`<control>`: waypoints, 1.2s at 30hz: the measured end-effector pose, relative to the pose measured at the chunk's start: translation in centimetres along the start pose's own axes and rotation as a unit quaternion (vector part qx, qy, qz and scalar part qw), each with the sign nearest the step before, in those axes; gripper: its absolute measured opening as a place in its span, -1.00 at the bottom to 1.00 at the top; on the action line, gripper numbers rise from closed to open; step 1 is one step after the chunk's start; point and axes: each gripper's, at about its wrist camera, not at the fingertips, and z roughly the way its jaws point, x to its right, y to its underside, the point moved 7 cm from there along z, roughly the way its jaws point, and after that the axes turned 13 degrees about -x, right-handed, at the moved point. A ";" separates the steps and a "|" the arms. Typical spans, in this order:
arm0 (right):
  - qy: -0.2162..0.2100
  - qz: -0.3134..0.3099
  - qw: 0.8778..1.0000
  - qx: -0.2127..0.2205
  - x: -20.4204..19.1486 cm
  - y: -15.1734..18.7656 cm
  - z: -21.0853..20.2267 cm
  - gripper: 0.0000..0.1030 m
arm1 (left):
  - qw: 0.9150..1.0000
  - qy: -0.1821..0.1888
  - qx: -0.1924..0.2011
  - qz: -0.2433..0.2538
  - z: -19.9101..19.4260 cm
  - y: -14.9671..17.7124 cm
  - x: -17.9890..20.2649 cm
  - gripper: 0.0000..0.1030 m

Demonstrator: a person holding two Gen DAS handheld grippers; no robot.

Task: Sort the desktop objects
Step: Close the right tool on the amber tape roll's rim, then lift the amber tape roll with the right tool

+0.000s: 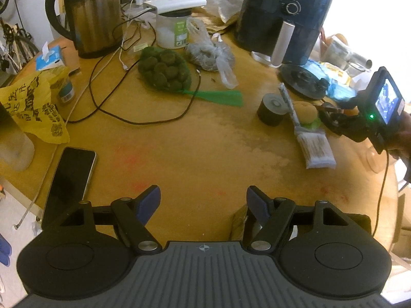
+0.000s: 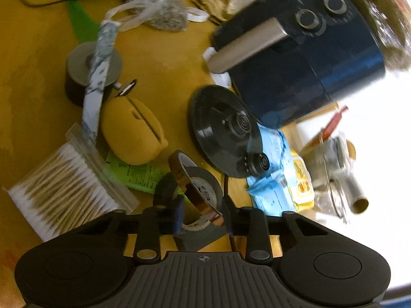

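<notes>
My left gripper (image 1: 203, 200) is open and empty above the bare front part of the round wooden table (image 1: 192, 148). My right gripper (image 2: 203, 218) is shut on tape rolls: a black roll (image 2: 200, 187) with a thin brown roll (image 2: 179, 169) leaning on it, between the fingers. It also shows in the left wrist view (image 1: 331, 114) at the right, beside a yellow pouch (image 1: 305, 111). A bag of cotton swabs (image 2: 64, 184) lies left of the right gripper, and the yellow pouch (image 2: 133, 131) just beyond.
A kettle (image 1: 92, 15), air fryer (image 1: 282, 18), plastic jar (image 1: 174, 30), green net bag (image 1: 164, 69), cables (image 1: 108, 95), black phone (image 1: 69, 179), yellow bag (image 1: 33, 107), grey roll (image 1: 272, 109) and black round lid (image 1: 303, 82) crowd the table.
</notes>
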 end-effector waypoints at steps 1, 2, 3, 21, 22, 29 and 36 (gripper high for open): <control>0.003 -0.007 1.000 0.001 -0.1 -0.1 0.0 -0.49 | 1.000 0.000 -0.001 -0.001 0.0 0.1 0.0 0.43; 0.002 -0.010 1.000 0.003 -0.2 -0.1 0.0 -0.54 | 1.000 0.000 -0.002 -0.002 0.0 0.1 0.0 0.43; 0.001 -0.011 1.000 0.003 -0.3 -0.2 0.0 -0.60 | 1.000 -0.001 -0.002 -0.002 0.1 0.2 -0.1 0.43; 0.001 0.122 0.992 0.030 2.8 1.3 -2.3 -0.78 | 0.999 -0.001 -0.004 0.034 -0.3 -0.7 1.0 0.43; -0.001 0.131 0.991 0.032 3.0 1.5 -2.5 -0.78 | 0.999 -0.002 -0.004 0.036 -0.4 -0.8 1.1 0.43; -0.023 0.203 0.978 0.041 4.2 3.3 -4.7 -0.78 | 0.999 0.003 -0.002 0.052 -0.6 -1.2 1.6 0.43; -0.057 0.259 0.963 0.040 4.1 5.6 -6.6 -0.78 | 0.997 0.013 -0.004 0.071 -0.6 -1.5 2.5 0.43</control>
